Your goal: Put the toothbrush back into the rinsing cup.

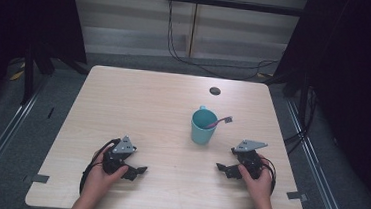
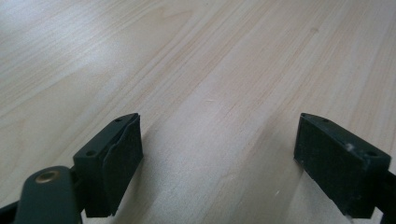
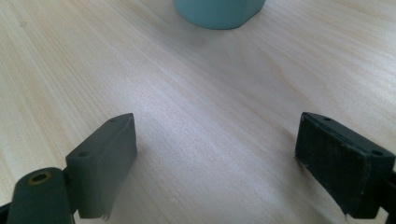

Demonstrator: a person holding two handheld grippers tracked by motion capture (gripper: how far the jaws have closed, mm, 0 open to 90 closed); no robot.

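Light wood tabletop (image 1: 123, 104), w/ a teal mug (image 1: 202, 126) standing upright a bit right of center. A toothbrush (image 1: 221, 121) w/ a pinkish-purple handle sits in the mug, leaning out over the rim toward the right, dark head end up in the air. Mug's handle pokes out on the far side. Small dark round spot (image 1: 215, 91) on the tabletop further back, well apart from the mug.

Person's two hands come in from the near edge. Left hand (image 1: 98, 175) holds the left gripper (image 1: 140, 170) low on the tabletop, near-left area, jaws pointing roughly right toward the middle. Right hand (image 1: 259, 179) holds the right gripper (image 1: 221, 168) on the near-right, jaws pointing left-ish and toward the mug. Both have the grey three-cornered plate on top, cables looping back by the wrists.

Left gripper view: left gripper (image 2: 219, 158) has its jaws spread wide, nothing btwn them but bare wood grain. Right gripper view: right gripper (image 3: 217, 161) same deal, jaws spread wide, holding nothing, and the mug's base (image 3: 218, 11) sits at the top edge, straight ahead but not touching the jaws.

Grippers are well apart from each other; the mug is nearer the right one. Floor (image 1: 64, 90) around the table is grey, w/ cables trailing at the back.
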